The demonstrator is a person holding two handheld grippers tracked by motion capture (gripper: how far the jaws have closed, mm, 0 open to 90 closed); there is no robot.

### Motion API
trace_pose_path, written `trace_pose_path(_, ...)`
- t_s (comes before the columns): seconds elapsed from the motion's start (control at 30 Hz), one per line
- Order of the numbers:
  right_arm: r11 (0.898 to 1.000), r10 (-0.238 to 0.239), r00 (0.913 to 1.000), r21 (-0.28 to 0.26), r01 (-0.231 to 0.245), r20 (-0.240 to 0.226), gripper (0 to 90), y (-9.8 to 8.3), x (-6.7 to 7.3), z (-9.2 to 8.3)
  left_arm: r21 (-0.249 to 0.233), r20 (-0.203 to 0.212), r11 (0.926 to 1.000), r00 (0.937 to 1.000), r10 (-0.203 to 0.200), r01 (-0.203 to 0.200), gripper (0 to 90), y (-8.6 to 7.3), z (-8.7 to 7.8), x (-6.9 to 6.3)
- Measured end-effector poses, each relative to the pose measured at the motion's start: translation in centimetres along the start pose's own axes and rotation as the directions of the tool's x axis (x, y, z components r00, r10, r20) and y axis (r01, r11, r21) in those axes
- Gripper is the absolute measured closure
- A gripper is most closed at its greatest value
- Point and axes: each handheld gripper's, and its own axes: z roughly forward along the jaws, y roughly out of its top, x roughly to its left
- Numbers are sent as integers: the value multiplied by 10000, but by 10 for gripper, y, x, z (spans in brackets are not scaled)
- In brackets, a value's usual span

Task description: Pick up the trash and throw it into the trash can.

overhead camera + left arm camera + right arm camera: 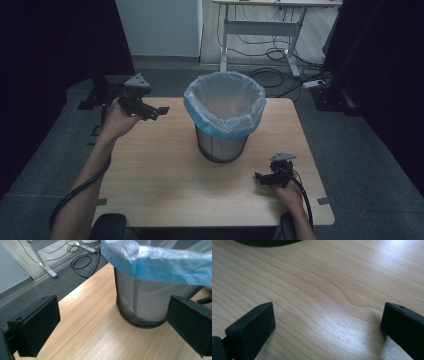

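**Two open hand-held grippers flank a lined mesh bin on a wooden surface**

A black wire-mesh waste bin is seen standing upright near the middle of a pale wooden surface, somewhat closer to the far edge. A thin, translucent bin liner, tinted blue where it is folded, is draped inside the bin and turned down over its rim.

The left hand-held gripper is held above the far left corner of the surface, aimed towards the bin and well apart from it; its jaws are spread wide with nothing between them. The right hand-held gripper is held low near the right edge, close to the near right corner, its jaws likewise parted over bare wood.

The liner is judged to be very light, soft and slippery, easily torn or pulled askew; it would best be pinched at the folded band over the rim, where the film is doubled. The bin itself is judged light and stiff, liable to slide or tip if the liner is tugged from one side, so its rim may need steadying.

The inside bottom of the bin cannot be made out. In the left gripper view the bin's top is cut off; in the right gripper view just a dark sliver of its base is caught.
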Motion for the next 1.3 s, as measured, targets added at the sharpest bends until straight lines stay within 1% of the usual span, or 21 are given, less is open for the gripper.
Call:
trace_pose_path(0.1, 10000, -19, 10000, 7, 19, 14, 0, 0, 0, 0, -67, -35, 9999, 9999, -119, 119, 0, -10, -2, 1)
trace_pose_path(0.13, 10000, -19, 10000, 7, 19, 14, 0, 0, 0, 0, -67, -35, 9999, 9999, -119, 119, 0, -10, -2, 1)
trace_pose_path(0.17, 10000, -6, 10000, 2, 6, 1, 0, 0, 0, 0, -114, -53, 9998, 9998, -192, 191, 0, -15, -2, 1)
trace_pose_path(0.2, 10000, -14, 10000, 5, 14, 4, 0, 0, 0, 0, -114, -53, 9998, 9998, -192, 191, 0, -15, -2, 1)
trace_pose_path(0.27, 10000, -2, 10000, 2, 2, 1, 0, 0, 0, 0, -173, -57, 9993, 9994, -331, 330, 0, -23, -3, 3)
trace_pose_path(0.3, 10000, -20, 10000, 8, 20, 13, 0, 0, 0, 0, -173, -57, 9993, 9994, -331, 330, 0, -23, -3, 3)
trace_pose_path(0.33, 10000, -11, 10000, 6, 11, 11, 0, 0, 0, 0, -157, -70, 9991, 9992, -386, 385, 0, -29, -2, 4)
trace_pose_path(0.53, 10000, -9, 10000, 6, 9, 10, 0, 0, 0, 0, -161, -116, 9980, 9981, -610, 608, 0, -47, 1, 6)
trace_pose_path(0.57, 10000, -9, 10000, 6, 9, 10, 0, 0, 0, 0, -161, -116, 9980, 9981, -610, 608, 0, -47, 1, 6)
trace_pose_path(0.6, 10000, -7, 10000, 4, 7, 0, 0, 0, 0, 0, -157, -117, 9977, 9978, -659, 657, 0, -53, 2, 6)
trace_pose_path(0.63, 10000, -7, 10000, 4, 7, 0, 0, 0, 0, 0, -157, -117, 9977, 9978, -659, 657, 0, -53, 2, 6)
trace_pose_path(0.67, 10000, -5, 10000, 5, 5, 1, 0, 0, 0, 0, -191, -123, 9973, 9974, -705, 703, 0, -58, 3, 6)
trace_pose_path(0.77, 10000, -16, 10000, 5, 16, 10, 0, 0, 0, 0, -248, -117, 9964, 9966, -811, 808, 0, -67, 4, 5)
trace_pose_path(0.8, 10000, -16, 10000, 5, 16, 10, 0, 0, 0, 0, -248, -117, 9964, 9966, -811, 808, 0, -67, 4, 5)
trace_pose_path(0.87, 10000, -17, 10000, 3, 17, 9, 0, 0, 0, 0, -234, -138, 9962, 9963, -844, 841, 0, -76, 6, 5)
trace_pose_path(0.93, 10000, -28, 10000, 10, 28, 16, 0, 0, 0, 0, -246, -142, 9958, 9960, -883, 879, 0, -79, 7, 4)
trace_pose_path(0.97, 10000, 4, 10000, 14, -4, 10, 0, 0, 0, 0, -252, -127, 9955, 9957, -914, 910, 0, -84, 9, 3)
trace_pose_path(1.07, 10000, 9, 10000, 18, -9, 9, 0, 0, 0, 0, -246, -121, 9954, 9956, -930, 927, 0, -89, 11, 3)
trace_pose_path(1.17, 10000, 21, 10000, 20, -21, 11, 0, 0, 0, 0, -232, -93, 9952, 9954, -957, 954, 0, -99, 14, 0)
trace_pose_path(1.2, 10000, 11, 10000, 20, -11, 13, 0, 0, 0, 0, -232, -93, 9952, 9954, -957, 954, 0, -99, 14, 0)
trace_pose_path(1.3, 10000, 18, 10000, 17, -18, 4, 0, 0, 0, 0, -267, -52, 9941, 9945, -1048, 1047, 0, -107, 17, -2)
